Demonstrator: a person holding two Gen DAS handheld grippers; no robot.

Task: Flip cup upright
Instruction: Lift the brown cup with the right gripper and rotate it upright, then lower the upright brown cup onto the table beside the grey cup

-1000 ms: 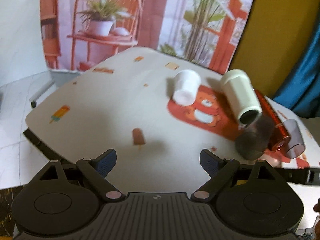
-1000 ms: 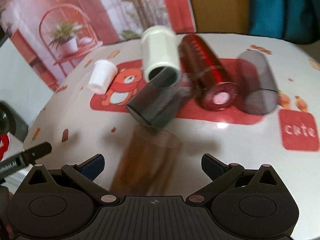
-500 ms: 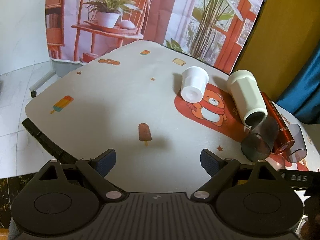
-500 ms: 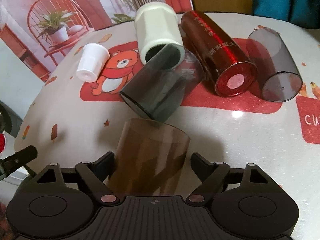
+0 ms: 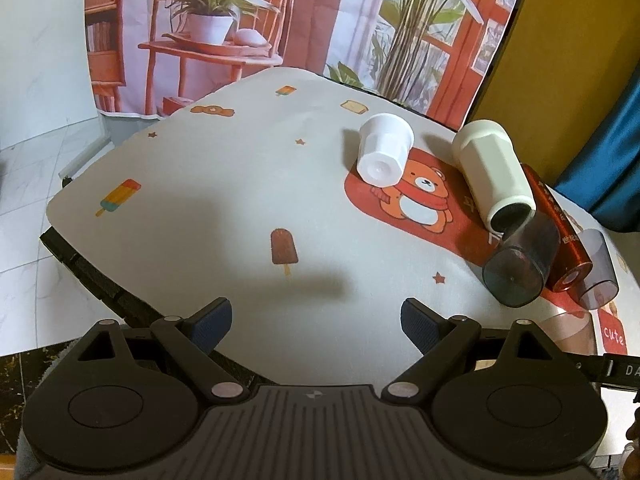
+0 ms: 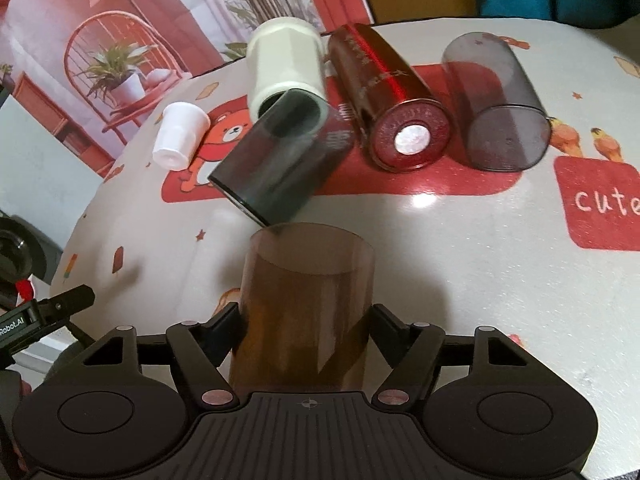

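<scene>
My right gripper is shut on a translucent brown cup, its pads pressing both sides; the cup points away from me over the table. Beyond it, several cups lie on their sides: a dark smoky cup, a cream cup, a red metallic cup, a grey translucent cup and a small white cup. My left gripper is open and empty above the table's near left part. In the left wrist view I see the white cup, cream cup and dark cup.
The round table has a printed cloth with a red bear patch. Its front-left edge drops to a tiled floor. A printed backdrop hangs behind. The left gripper's tip shows at the left of the right wrist view.
My right gripper has closed its fingers onto the brown cup. The left gripper has moved slightly and stayed open.
</scene>
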